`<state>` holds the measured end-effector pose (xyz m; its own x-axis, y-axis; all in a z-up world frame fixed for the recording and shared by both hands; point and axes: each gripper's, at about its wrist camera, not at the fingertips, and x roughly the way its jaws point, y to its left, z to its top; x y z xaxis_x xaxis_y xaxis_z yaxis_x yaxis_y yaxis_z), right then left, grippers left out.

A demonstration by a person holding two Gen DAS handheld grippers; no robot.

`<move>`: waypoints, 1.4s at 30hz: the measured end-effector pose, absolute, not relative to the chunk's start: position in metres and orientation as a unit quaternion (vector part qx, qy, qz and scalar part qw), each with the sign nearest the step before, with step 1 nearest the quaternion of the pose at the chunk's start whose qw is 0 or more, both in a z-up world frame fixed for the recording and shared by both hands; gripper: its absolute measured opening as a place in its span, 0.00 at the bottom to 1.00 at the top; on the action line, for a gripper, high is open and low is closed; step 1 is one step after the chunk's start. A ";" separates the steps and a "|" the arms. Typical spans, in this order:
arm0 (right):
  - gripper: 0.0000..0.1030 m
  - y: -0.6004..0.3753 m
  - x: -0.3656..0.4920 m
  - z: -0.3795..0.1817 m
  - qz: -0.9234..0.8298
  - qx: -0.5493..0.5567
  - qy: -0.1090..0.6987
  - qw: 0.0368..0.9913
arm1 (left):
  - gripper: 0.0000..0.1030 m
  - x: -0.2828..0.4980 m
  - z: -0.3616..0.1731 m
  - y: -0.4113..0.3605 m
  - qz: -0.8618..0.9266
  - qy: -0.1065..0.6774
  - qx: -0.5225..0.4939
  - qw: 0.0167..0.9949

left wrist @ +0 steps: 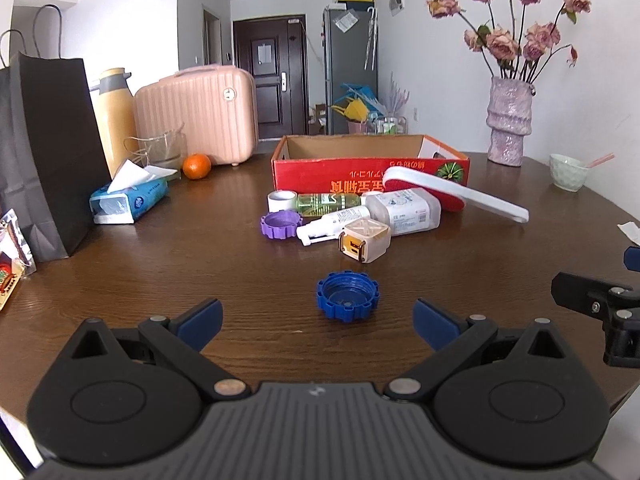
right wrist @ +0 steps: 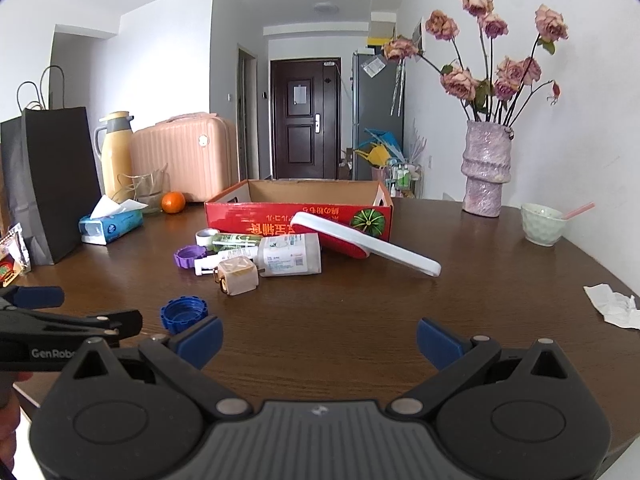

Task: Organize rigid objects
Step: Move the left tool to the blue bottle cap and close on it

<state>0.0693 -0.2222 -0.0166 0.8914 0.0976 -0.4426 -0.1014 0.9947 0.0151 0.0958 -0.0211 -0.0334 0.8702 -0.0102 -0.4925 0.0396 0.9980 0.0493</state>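
Much of the clutter hides itself: the green-labelled bottle (left wrist: 328, 202) lies behind the white spray bottle (left wrist: 334, 222) and only its side shows, and the print on the squat translucent jar (left wrist: 402, 208) is too small to read. The red cardboard box (left wrist: 370, 168) stands open-topped at the back of the round wooden table (left wrist: 200, 264), its lettering upside down; how much lies inside cannot be seen from here. A long white-and-red lint brush (left wrist: 456, 194) leans tilted against the box front, its handle reaching out to the right. In front of the pile sits a beige cube with rounded corners and a gold end (left wrist: 364, 242), touching the spray bottle. A roll of white tape (left wrist: 281, 200) stands beside a purple ridged cap (left wrist: 280, 225), both at the left of the heap. Apart from all that, nearer the table's edge, a blue ridged cap (left wrist: 347, 295) lies open side up, a toothed plastic ring with a shallow hollow. The left gripper (left wrist: 318, 322) hovers just short of it, its blue-padded jaws spread wide on either side and touching nothing. The right gripper (right wrist: 319, 342) hangs over bare wood, jaws likewise wide apart, empty; the blue cap lies off by its left finger.
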 end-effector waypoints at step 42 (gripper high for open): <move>1.00 -0.219 0.179 -0.042 0.047 -0.019 0.278 0.959 | 0.52 0.199 -0.059 -0.027 -0.039 0.322 0.029 0.945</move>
